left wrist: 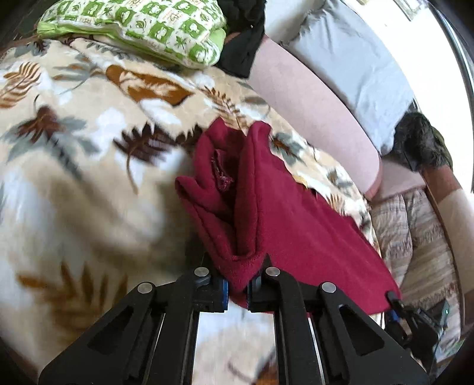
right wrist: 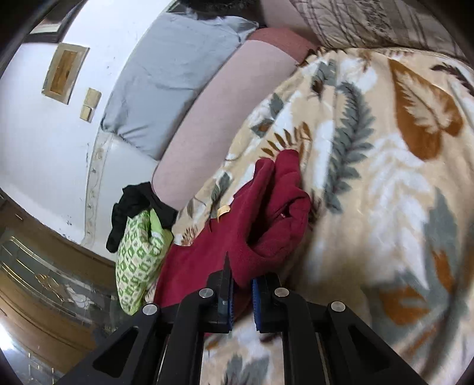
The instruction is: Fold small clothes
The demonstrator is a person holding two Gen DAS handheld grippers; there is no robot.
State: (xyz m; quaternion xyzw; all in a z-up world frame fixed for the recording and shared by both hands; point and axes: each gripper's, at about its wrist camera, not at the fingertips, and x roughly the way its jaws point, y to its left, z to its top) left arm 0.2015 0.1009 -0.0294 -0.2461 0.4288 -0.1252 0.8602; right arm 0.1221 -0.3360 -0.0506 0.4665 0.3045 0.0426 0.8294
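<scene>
The left gripper point(left wrist: 237, 291) and right gripper point(right wrist: 241, 299) each pinch an edge of the dark red fleece garment point(left wrist: 266, 201), lifted in folds above the cream leaf-patterned plush blanket point(left wrist: 74, 177). Beyond it lie a green-and-white printed cloth bundle point(right wrist: 136, 260), black clothing point(right wrist: 133, 201), a grey pillow point(right wrist: 166, 88) and a white wall point(right wrist: 38, 142).

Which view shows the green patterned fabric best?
The left wrist view: the green patterned fabric lies broad and sharp at the top, on the leaf-print blanket. The right wrist view shows it smaller, at the edge beside the red garment.
</scene>
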